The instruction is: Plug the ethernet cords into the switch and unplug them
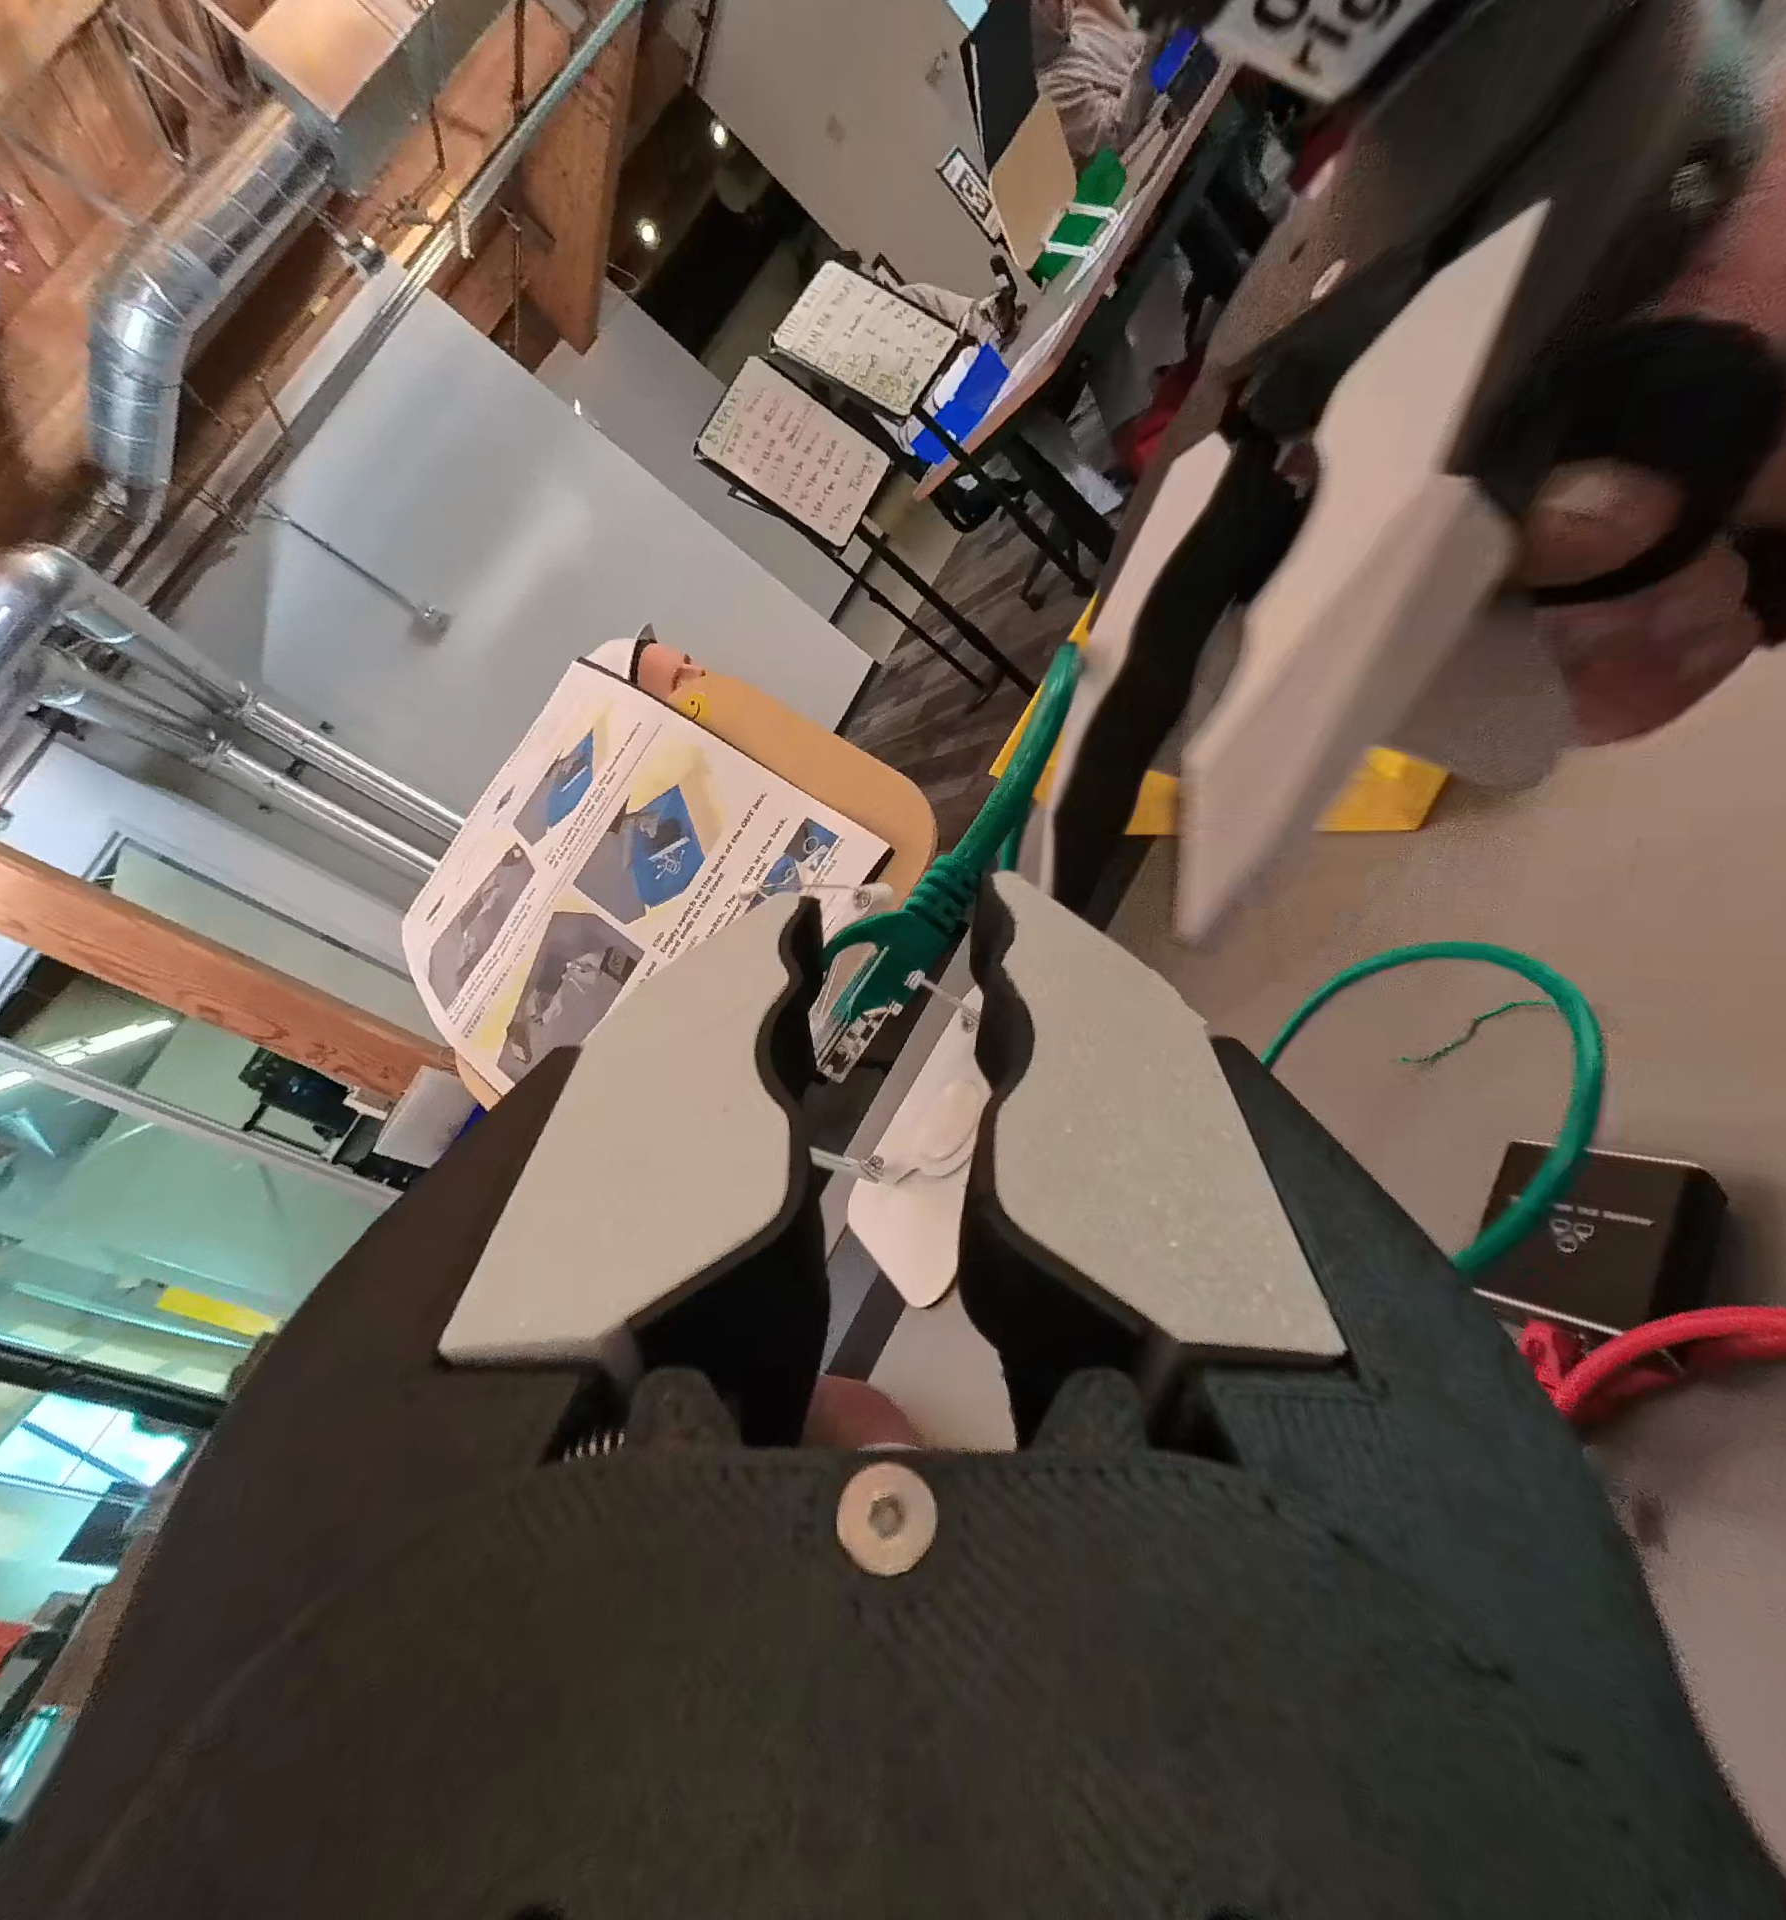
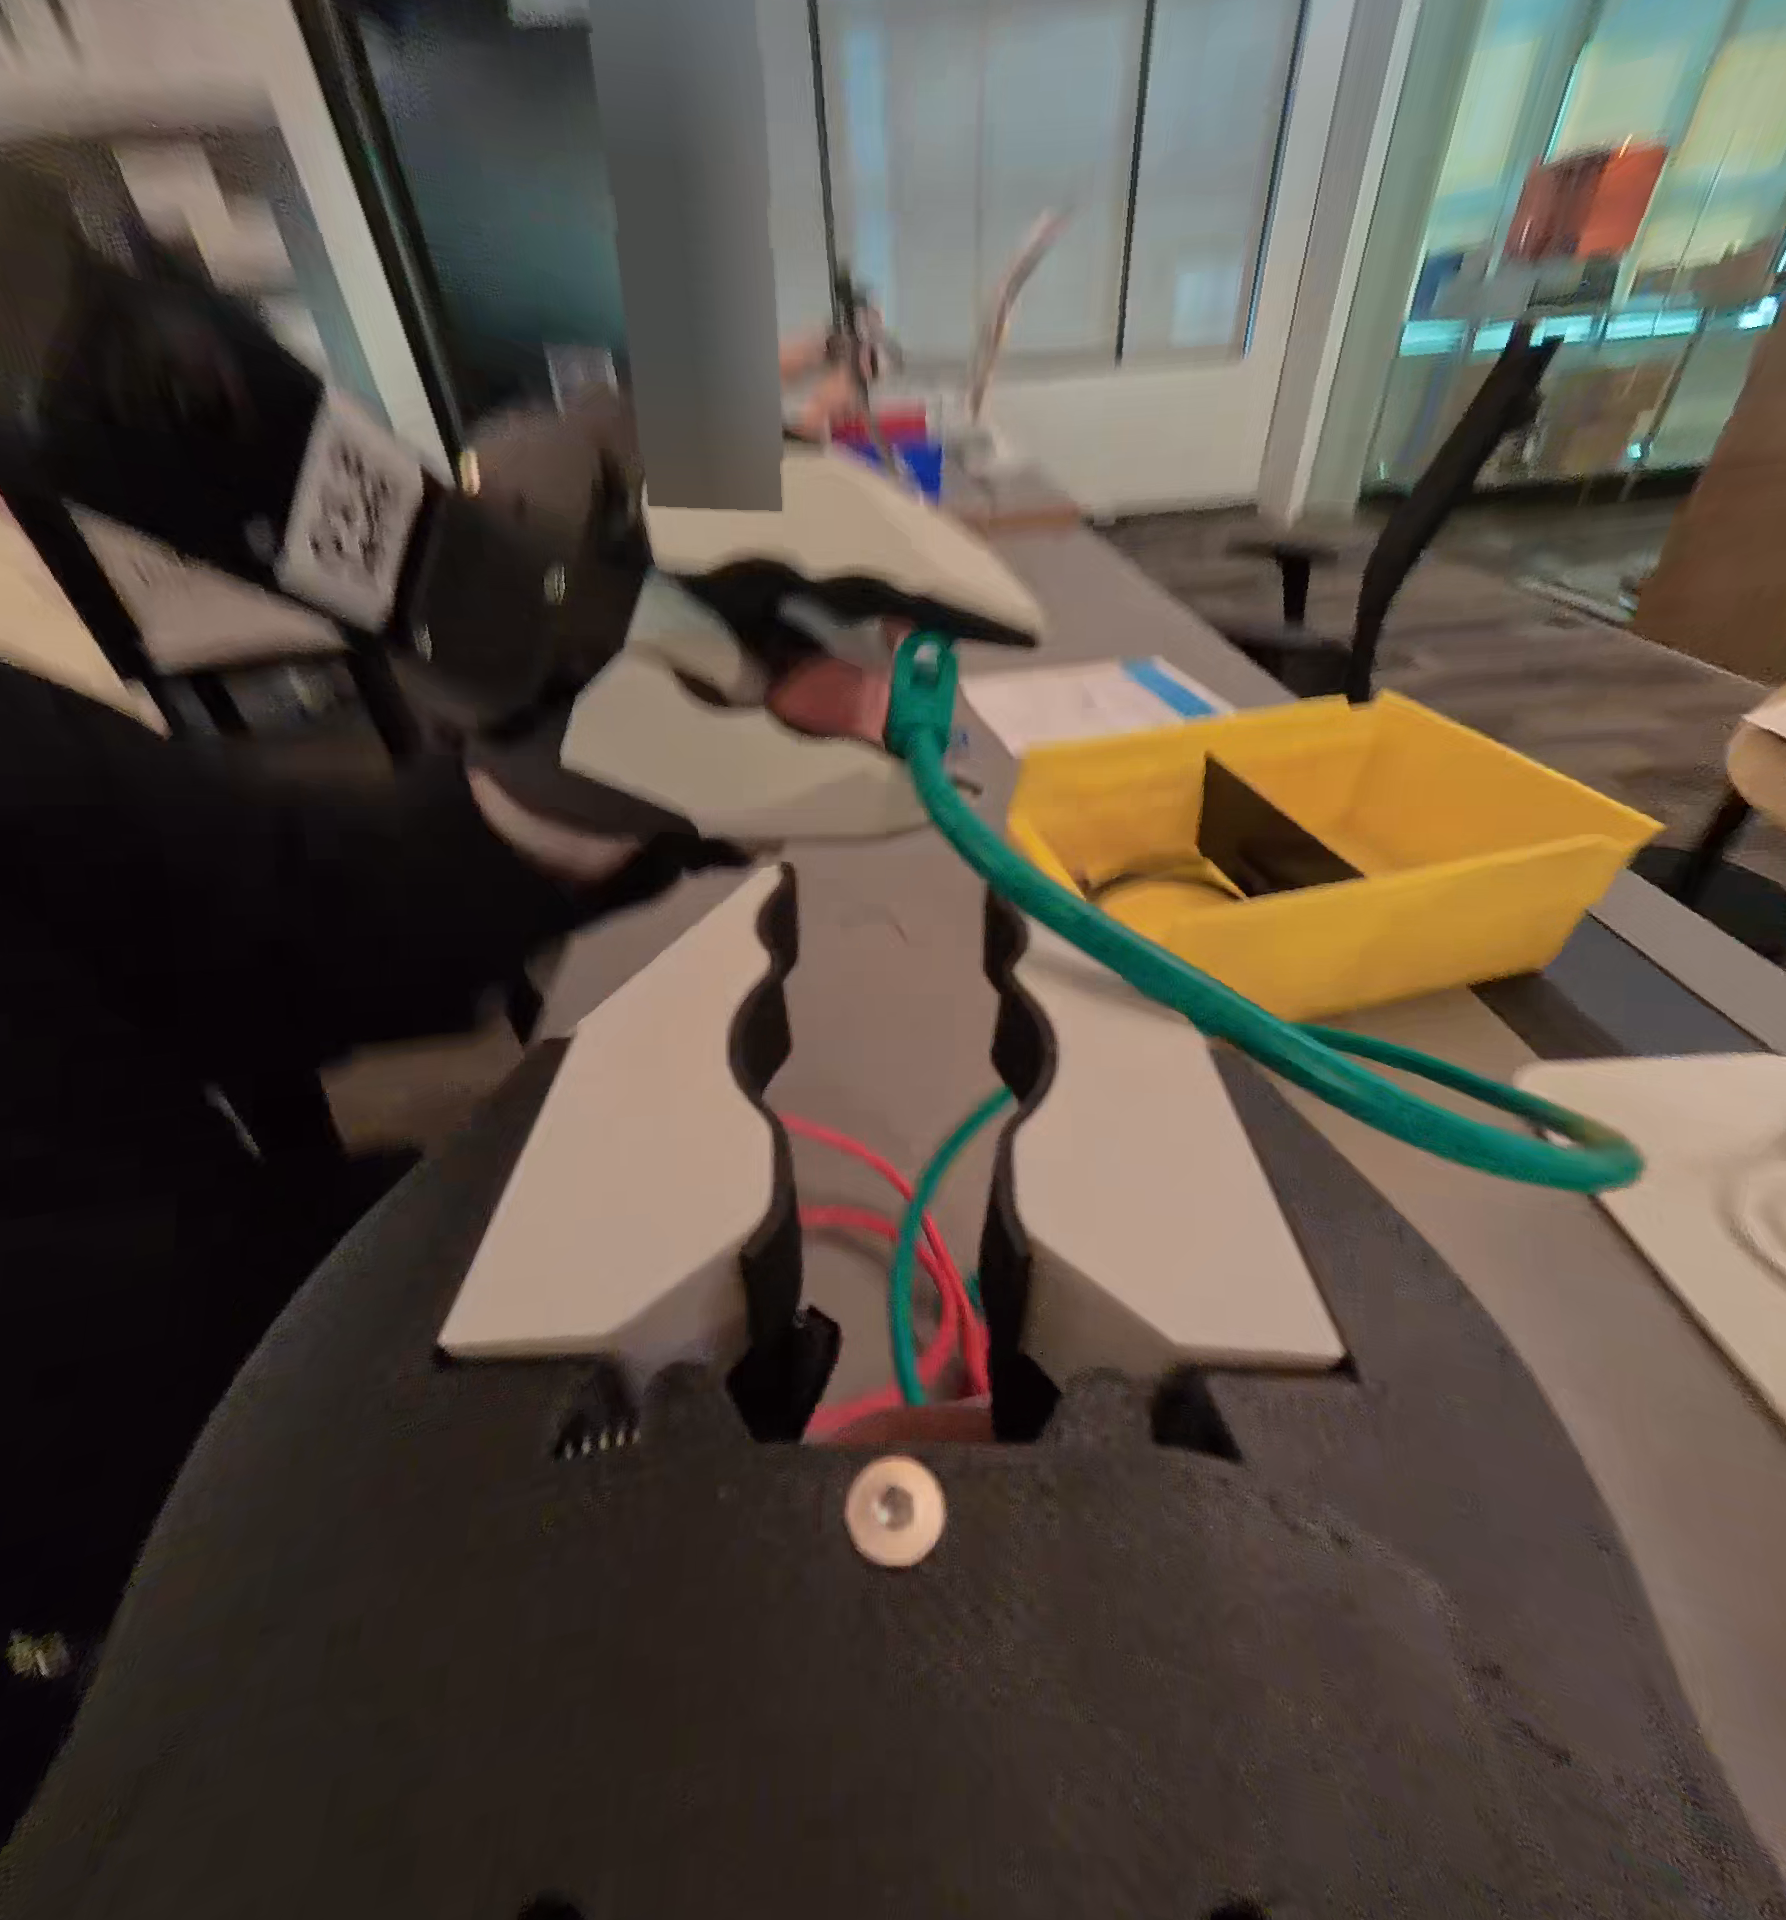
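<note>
Left wrist view shows left gripper [image 1: 894,940] fingers pinching the green ethernet cord [image 1: 915,925] plug, raised above the counter [image 1: 1647,935], presumably for plugging; right gripper [image 2: 889,914] fingers gape empty beside it.

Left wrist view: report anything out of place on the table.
A thin, frayed green strand lies loose on the table, inside the loop of the green cord, attached to nothing visible. It looks like a stray scrap. Nothing else stands out.
</note>
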